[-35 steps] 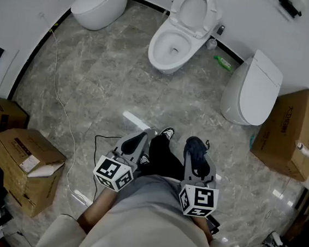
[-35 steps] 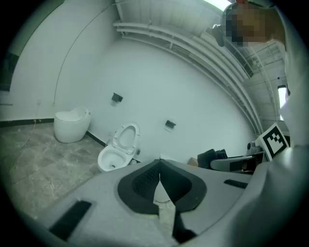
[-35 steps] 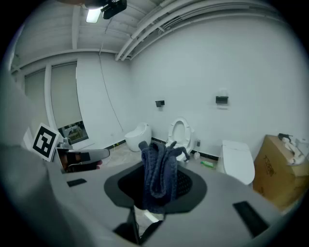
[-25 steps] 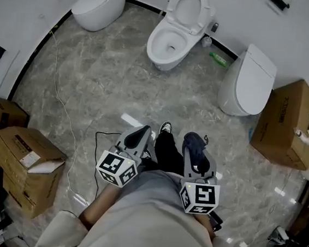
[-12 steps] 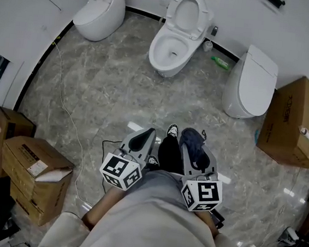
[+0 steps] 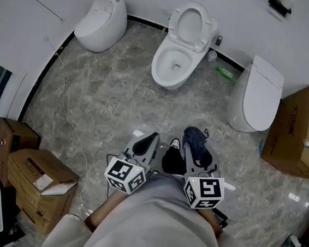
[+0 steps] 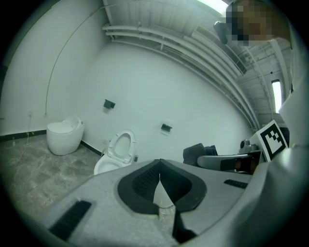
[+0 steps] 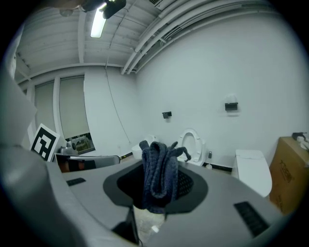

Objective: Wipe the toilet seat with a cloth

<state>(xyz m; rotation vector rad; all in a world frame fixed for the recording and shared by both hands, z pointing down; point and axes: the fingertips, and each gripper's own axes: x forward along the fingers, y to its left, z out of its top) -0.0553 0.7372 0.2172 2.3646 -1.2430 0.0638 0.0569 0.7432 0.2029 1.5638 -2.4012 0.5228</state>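
Standing on a grey marbled floor [image 6: 108,93], a person holds both tools low in front of the body, and both point toward the far wall. The left gripper [image 6: 152,137] has its tongs pressed together, tip to tip, with nothing between them; its own view shows the dark pads meeting in a closed point. The right gripper [image 6: 194,136] pinches a dark blue cloth [image 6: 197,141]. In the right gripper view the cloth bunches in folds between the pads and stands up above them.

The toilet [image 6: 174,62] sits against the wall ahead, well apart from both grippers, with bare floor between. Its lid [image 6: 191,21] is raised and leans back toward the wall, and the bowl is open. Whether the seat ring is up with the lid cannot be told.

A rounded white toilet [image 6: 102,20] with its lid down stands to the left of the open one. Another closed toilet [image 6: 256,92] stands to the right. A small green bottle [image 6: 224,73] lies on the floor between the open toilet and the right one. A cardboard box [image 6: 296,132] stands at the right edge, and stacked boxes [image 6: 38,182] stand at the lower left. A thin cable [image 6: 67,116] trails across the floor on the left side.
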